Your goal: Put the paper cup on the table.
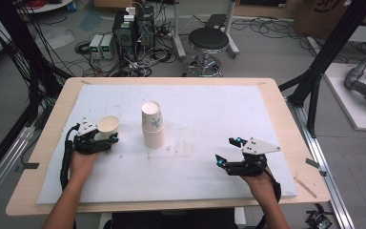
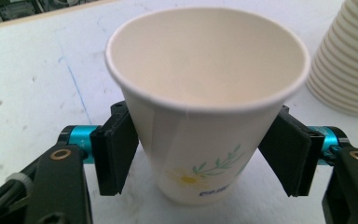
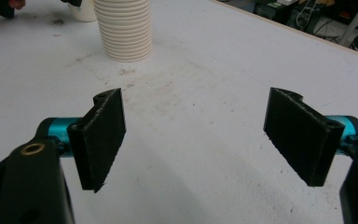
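- High view: my left tool (image 1: 106,139) has the single paper cup (image 1: 108,125) between its jaws, left of the cup stack (image 1: 152,125) on the tabletop (image 1: 209,109).
- Left gripper view: the pads (image 2: 114,154) touch the cup (image 2: 205,102) sides, I judge lightly; the cup looks separated, setting down remains.
- Right gripper view: my right tool (image 3: 196,140) is spread, empty.

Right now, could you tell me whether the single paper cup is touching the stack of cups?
Apart. The high view shows bare white mat between the single paper cup in the left claw and the stack of cups.
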Action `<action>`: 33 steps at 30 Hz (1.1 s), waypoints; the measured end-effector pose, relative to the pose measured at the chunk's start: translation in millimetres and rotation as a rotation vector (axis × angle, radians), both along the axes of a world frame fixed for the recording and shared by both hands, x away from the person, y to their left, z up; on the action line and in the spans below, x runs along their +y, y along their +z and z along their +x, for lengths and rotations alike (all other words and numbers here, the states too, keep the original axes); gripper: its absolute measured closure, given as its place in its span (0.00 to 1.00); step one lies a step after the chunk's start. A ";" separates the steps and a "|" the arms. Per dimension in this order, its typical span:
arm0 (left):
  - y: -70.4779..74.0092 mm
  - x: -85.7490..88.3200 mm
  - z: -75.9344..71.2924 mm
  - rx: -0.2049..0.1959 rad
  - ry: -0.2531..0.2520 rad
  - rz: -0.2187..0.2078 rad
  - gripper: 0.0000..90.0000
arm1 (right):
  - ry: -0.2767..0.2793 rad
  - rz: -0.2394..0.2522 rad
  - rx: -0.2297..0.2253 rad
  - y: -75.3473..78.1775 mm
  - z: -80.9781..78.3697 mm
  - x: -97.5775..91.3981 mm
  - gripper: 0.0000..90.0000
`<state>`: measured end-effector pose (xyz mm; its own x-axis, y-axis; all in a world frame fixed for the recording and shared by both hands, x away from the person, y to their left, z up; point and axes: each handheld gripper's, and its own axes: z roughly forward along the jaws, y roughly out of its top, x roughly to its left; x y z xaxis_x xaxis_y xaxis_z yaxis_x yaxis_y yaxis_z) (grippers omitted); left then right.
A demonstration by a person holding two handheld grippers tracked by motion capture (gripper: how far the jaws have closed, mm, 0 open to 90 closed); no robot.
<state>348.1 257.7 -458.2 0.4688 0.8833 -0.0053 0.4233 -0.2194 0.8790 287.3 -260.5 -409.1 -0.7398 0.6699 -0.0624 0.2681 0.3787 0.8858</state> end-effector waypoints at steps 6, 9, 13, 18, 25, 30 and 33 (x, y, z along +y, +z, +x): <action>-0.7 1.7 -4.5 0.025 0.017 0.003 0.27 | 0.001 -0.002 -0.006 0.3 0.0 0.1 0.23; -0.6 6.0 -11.0 0.019 0.028 -0.031 0.20 | 0.000 -0.002 -0.004 0.3 0.0 -0.6 0.23; 4.2 14.5 -21.0 -0.014 0.042 -0.071 0.20 | -0.003 -0.003 0.000 -0.2 0.0 -1.7 0.23; 12.1 30.6 -40.1 -0.072 0.023 -0.185 0.20 | -0.015 -0.007 0.001 -0.4 -0.2 -4.6 0.23; 24.3 21.8 -64.9 -0.193 -0.083 -0.270 0.20 | -0.071 -0.039 -0.011 -1.3 0.6 -13.4 0.23; 34.3 7.4 -65.3 -0.235 -0.162 -0.311 0.20 | -0.094 -0.037 -0.005 -2.9 0.4 -19.0 0.23; 36.7 -0.7 -64.5 -0.247 -0.182 -0.323 0.20 | -0.105 -0.034 -0.007 -3.0 0.1 -23.3 0.23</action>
<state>283.6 257.0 -421.5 0.6383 0.7577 -0.1360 0.1717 0.0321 0.9846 287.4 -283.7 -412.1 -0.6654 0.7409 -0.0912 0.3015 0.3785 0.8751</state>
